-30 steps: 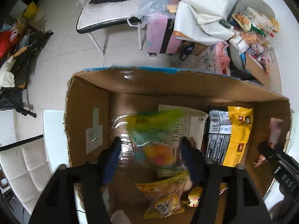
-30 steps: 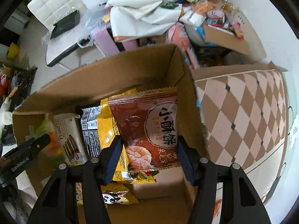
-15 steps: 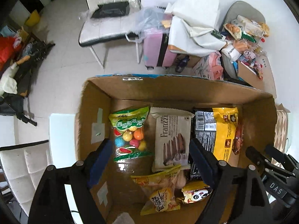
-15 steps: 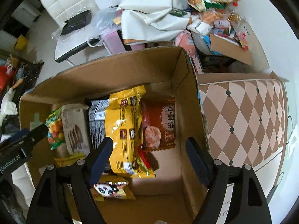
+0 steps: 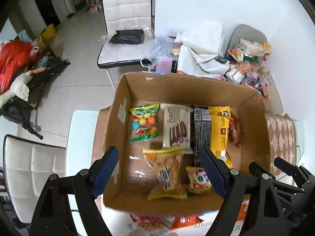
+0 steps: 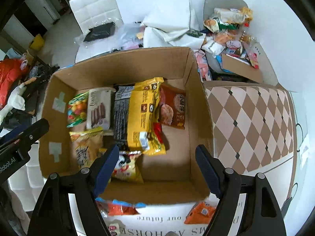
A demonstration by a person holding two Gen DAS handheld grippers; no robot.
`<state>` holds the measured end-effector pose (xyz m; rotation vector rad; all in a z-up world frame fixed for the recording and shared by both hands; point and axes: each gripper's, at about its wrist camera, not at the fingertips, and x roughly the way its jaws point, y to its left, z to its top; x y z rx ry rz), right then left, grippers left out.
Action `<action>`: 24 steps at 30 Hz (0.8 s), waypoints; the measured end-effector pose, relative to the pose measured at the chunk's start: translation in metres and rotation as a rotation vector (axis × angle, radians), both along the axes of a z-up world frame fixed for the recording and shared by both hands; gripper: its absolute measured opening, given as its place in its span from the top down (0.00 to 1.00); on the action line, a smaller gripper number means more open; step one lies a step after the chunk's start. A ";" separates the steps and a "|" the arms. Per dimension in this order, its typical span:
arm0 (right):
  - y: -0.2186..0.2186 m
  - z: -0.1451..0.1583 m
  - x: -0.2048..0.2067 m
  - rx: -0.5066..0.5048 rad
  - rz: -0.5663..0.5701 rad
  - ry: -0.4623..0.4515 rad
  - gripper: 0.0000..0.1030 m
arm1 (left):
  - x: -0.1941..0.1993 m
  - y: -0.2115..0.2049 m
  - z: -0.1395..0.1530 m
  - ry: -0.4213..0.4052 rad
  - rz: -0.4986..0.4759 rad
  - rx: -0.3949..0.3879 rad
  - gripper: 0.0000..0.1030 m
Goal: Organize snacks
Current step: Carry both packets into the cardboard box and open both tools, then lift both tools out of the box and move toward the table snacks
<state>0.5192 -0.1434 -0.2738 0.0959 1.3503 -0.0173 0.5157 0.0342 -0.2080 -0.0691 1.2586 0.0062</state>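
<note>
Hovering above the cardboard box (image 5: 177, 86), the left gripper (image 5: 161, 169) is released and empty. Inside, from nine to three o'clock, lie the candy bag (image 5: 144, 123), Franzzi wafers (image 5: 176, 126), yellow packet (image 6: 144, 116) and brown snack pack (image 6: 173, 108). The right gripper (image 6: 157, 169) is opening, with nothing between its jaws.

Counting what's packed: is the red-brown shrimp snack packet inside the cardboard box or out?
Inside: the red-brown packet lies on the cardboard box floor, beside the yellow bag.
</note>
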 end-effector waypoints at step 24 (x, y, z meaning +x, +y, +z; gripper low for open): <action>0.004 0.083 -0.131 0.046 0.018 -0.154 0.07 | -0.138 0.006 0.062 -0.112 0.036 0.010 0.19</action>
